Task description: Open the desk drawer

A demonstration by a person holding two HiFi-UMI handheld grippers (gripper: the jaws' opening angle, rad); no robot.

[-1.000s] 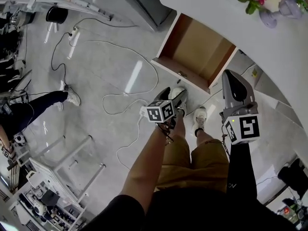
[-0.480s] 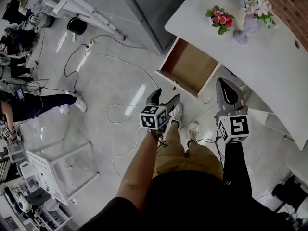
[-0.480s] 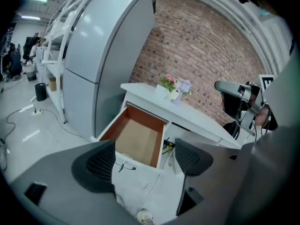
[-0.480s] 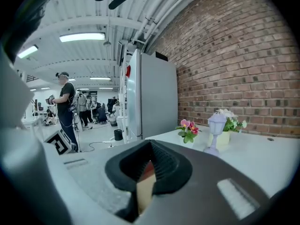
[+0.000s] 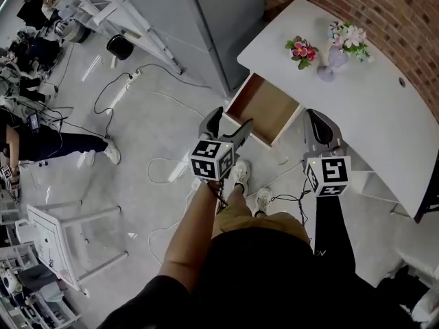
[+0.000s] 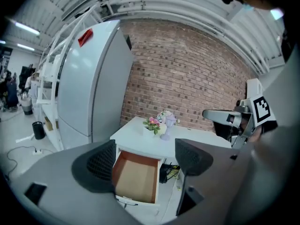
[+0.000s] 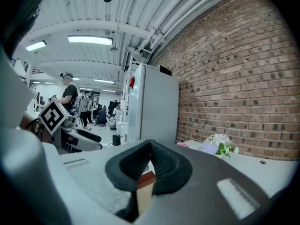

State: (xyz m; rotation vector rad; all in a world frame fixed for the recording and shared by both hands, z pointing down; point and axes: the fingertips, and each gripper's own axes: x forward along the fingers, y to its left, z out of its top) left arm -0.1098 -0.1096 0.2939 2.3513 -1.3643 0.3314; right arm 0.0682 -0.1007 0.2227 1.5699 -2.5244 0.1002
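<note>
Left claw (image 5: 230, 122) open, right claw (image 5: 317, 120) closed, drawer (image 5: 264, 108) pulled out

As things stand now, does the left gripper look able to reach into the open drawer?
Probably yes. The left gripper hangs above the drawer, jaws apart and empty. The drawer stands open and nothing shows between them; it would only need to come down.

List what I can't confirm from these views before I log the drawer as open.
- Drawer back end: head view, hidden under the desk top; full extension can't be judged.
- Drawer front: head view, partly covered by the left gripper.
- Drawer in the right gripper view: only a brown sliver shows past the right gripper, whose jaws are together.
- Clutter under the desk: left gripper view, dark and too small.
</note>
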